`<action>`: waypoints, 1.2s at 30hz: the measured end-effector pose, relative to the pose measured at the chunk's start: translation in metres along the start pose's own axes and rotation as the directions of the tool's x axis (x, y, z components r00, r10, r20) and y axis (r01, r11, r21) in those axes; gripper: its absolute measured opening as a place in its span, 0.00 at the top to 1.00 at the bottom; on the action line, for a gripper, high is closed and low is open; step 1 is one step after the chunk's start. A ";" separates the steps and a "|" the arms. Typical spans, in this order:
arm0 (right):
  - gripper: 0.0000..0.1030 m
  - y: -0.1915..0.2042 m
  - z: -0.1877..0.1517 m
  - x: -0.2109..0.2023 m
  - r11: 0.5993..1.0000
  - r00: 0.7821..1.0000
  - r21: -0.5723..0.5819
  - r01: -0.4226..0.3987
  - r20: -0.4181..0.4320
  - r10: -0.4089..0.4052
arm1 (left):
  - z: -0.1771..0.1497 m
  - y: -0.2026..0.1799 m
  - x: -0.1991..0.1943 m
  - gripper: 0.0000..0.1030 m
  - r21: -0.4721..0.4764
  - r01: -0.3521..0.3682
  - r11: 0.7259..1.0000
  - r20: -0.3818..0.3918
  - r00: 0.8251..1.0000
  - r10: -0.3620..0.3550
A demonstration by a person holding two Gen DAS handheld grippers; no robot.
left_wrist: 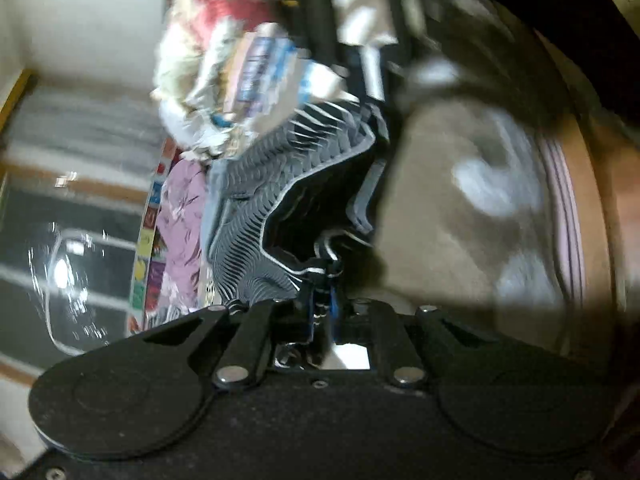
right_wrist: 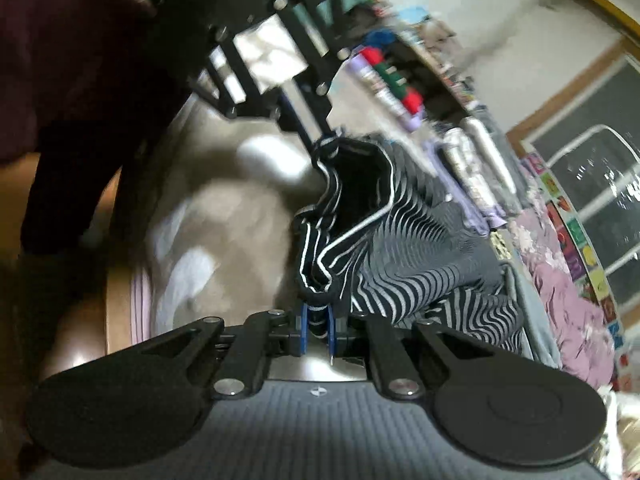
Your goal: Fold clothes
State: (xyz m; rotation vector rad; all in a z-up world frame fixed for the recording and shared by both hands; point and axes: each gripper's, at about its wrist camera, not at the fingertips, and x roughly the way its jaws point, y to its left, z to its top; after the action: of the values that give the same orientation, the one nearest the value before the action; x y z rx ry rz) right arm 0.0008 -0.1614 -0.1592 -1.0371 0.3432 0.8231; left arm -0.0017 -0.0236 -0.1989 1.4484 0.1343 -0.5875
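**Striped garment stretched between two grippers**

Clutter rings the scene — in the left wrist view a blurred heap of pale and red fabrics fills the upper centre, with a pink floral cloth and a strip of coloured picture squares at centre left. A tan bedsheet with white patches spreads at right. In the right wrist view, red and green bottles or toys sit blurred at upper centre; no writing can be read.

The black-and-white striped garment hangs at centre frame, its white-piped hem running from the bottom centre up toward the upper centre, its bulk falling to the lower right. The right gripper has its blue fingers closed narrow on the hem's rolled edge. The left gripper pinches the same hem — it also appears at the top of the right wrist view, clamped on the far end.
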 end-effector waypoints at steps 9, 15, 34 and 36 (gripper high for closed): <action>0.67 0.029 0.003 -0.010 0.992 0.995 -0.098 -0.076 -0.077 0.068 | -0.010 -0.003 -0.021 0.86 -0.055 0.085 0.995 -0.046 0.995 -0.087; 0.64 -0.013 -0.006 -0.029 0.957 0.994 0.272 -0.102 -0.011 0.109 | -0.039 0.059 -0.020 0.49 -0.679 0.141 0.720 -0.021 0.977 -0.210; 0.71 -0.023 -0.117 0.019 -0.516 0.939 0.798 -0.313 0.342 -0.040 | -0.109 0.051 0.035 0.58 -0.506 0.124 -0.854 0.411 0.905 -0.112; 0.74 -0.019 -0.126 0.019 -0.565 0.928 0.749 -0.346 0.363 -0.087 | -0.111 0.054 0.029 0.56 -0.498 0.160 -0.852 0.422 0.904 -0.077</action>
State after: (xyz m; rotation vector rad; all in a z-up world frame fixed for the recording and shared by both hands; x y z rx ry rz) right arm 0.0420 -0.2663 -0.2207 1.1693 0.8278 0.4481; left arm 0.0759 0.0744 -0.1791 -1.1072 0.8557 -0.4030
